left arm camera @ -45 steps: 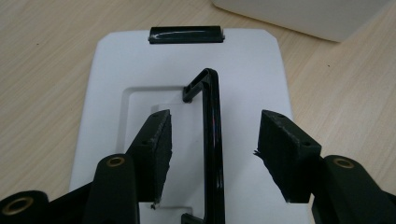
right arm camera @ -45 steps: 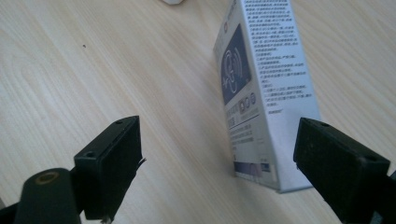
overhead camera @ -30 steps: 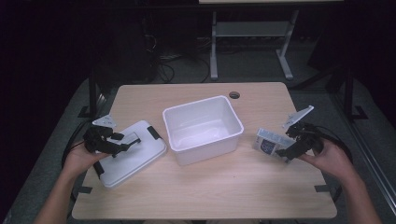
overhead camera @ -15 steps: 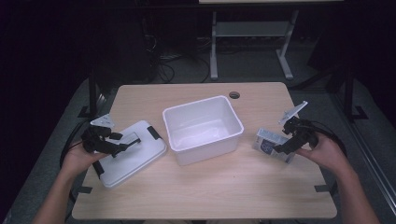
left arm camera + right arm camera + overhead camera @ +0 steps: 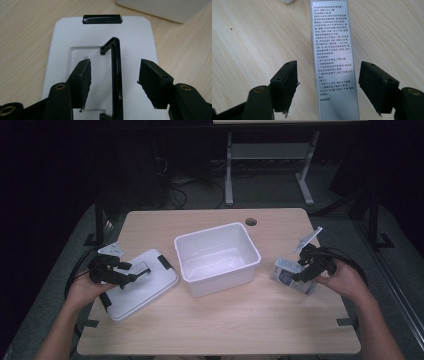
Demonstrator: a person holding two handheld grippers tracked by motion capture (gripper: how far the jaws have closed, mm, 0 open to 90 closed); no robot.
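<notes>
A white lid (image 5: 150,287) with a black fold-up handle (image 5: 116,80) lies flat at the table's left. My left gripper (image 5: 136,273) hovers low over it, open, with the handle between the jaws and touching neither pad (image 5: 83,75). At the right, a silver carton with printed text (image 5: 333,45) lies on the wood. My right gripper (image 5: 294,277) straddles the near end of this carton (image 5: 283,269). Its jaws have just been closing, and a gap still shows on both sides of the carton. An open white bin (image 5: 220,281) stands between the two, with nothing in it.
A black latch clip (image 5: 102,18) sits on the lid's far edge. The bin's corner (image 5: 162,10) is just beyond the lid. A round cable hole (image 5: 251,221) marks the table's back. Metal stand legs (image 5: 229,175) and cables are on the floor behind.
The right gripper has come in leftward and slightly lower over the silver carton, and its jaws have narrowed around it. The left gripper and lid have not moved.
</notes>
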